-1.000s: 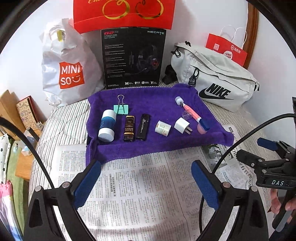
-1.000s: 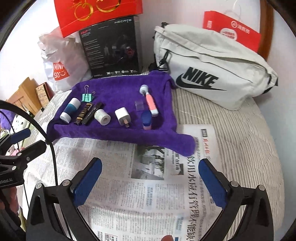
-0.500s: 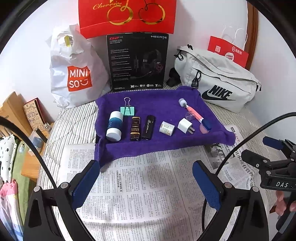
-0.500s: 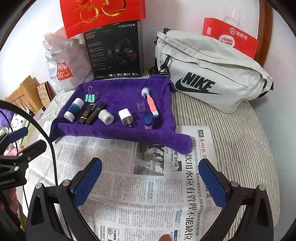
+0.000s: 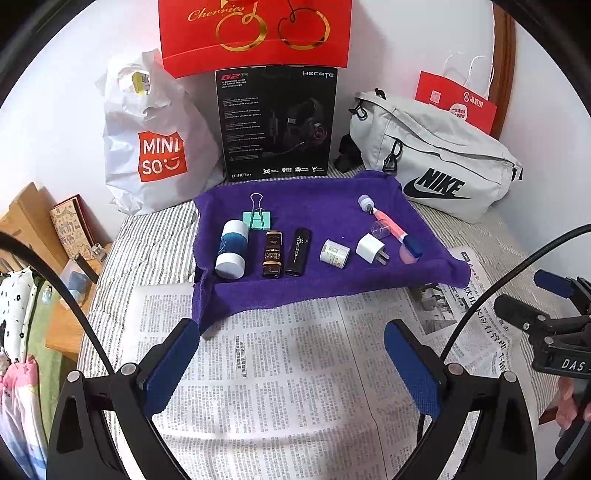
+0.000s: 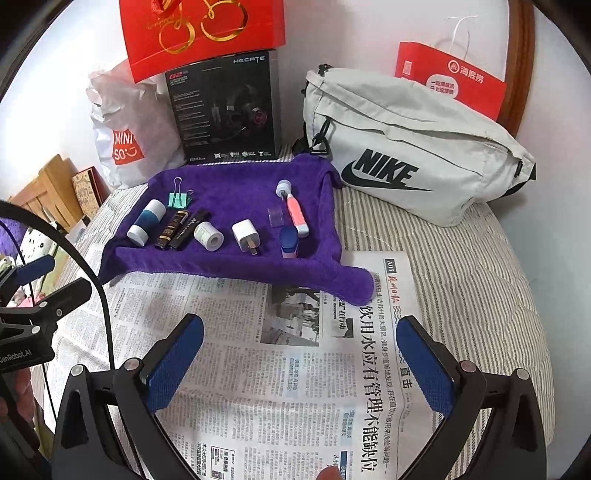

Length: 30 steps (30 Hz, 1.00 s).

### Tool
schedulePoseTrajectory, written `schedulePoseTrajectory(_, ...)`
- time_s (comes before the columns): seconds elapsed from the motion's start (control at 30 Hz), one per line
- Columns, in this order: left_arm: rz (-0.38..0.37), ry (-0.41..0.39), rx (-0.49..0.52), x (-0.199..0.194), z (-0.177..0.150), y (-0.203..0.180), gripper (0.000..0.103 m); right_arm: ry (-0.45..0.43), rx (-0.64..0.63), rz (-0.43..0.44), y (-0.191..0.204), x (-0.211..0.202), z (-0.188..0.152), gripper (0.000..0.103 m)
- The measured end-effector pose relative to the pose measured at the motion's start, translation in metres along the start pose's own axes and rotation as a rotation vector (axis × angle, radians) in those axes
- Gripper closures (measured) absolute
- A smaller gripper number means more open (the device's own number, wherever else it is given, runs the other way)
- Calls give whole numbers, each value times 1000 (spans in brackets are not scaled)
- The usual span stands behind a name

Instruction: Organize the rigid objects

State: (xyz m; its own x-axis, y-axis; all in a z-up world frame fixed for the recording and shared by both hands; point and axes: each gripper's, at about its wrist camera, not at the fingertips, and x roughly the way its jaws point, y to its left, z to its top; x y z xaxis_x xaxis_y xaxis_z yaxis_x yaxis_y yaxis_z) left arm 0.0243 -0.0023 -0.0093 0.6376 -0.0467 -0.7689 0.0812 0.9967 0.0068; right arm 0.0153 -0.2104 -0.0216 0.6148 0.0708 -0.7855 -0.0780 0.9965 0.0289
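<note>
A purple towel (image 5: 325, 284) (image 6: 236, 266) lies on the bed and carries small rigid items in a row: a white and blue bottle (image 5: 232, 248) (image 6: 146, 222), a green binder clip (image 5: 258, 218), a brown lighter (image 5: 272, 253), a black lighter (image 5: 298, 251), a small white jar (image 5: 334, 252) (image 6: 209, 235), a white charger plug (image 5: 371, 249) (image 6: 246, 234), a clear cap (image 5: 380, 229), a pink toothbrush-like stick (image 5: 388, 226) (image 6: 295, 215) and a pink and blue case (image 6: 289, 242). My left gripper (image 5: 291, 365) and right gripper (image 6: 301, 360) are both open and empty, above the newspaper in front of the towel.
Newspaper (image 5: 288, 387) (image 6: 295, 369) covers the striped bed in front. Behind the towel stand a white Miniso bag (image 5: 151, 144), a black headset box (image 5: 277, 122), red paper bags (image 5: 255, 33) and a grey Nike bag (image 5: 436, 166) (image 6: 410, 147). A wooden shelf (image 5: 33, 229) is at left.
Both grippers have drawn back and up a little from the towel, so the items look smaller and more of the red bag shows. Nothing on the towel moved.
</note>
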Motion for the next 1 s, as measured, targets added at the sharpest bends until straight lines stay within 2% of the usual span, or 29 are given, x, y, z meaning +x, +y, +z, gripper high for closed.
schedulePoseTrajectory(1.0, 8, 23, -5, 0, -1, 5, 2, -21, -10, 8, 2, -9, 1, 0)
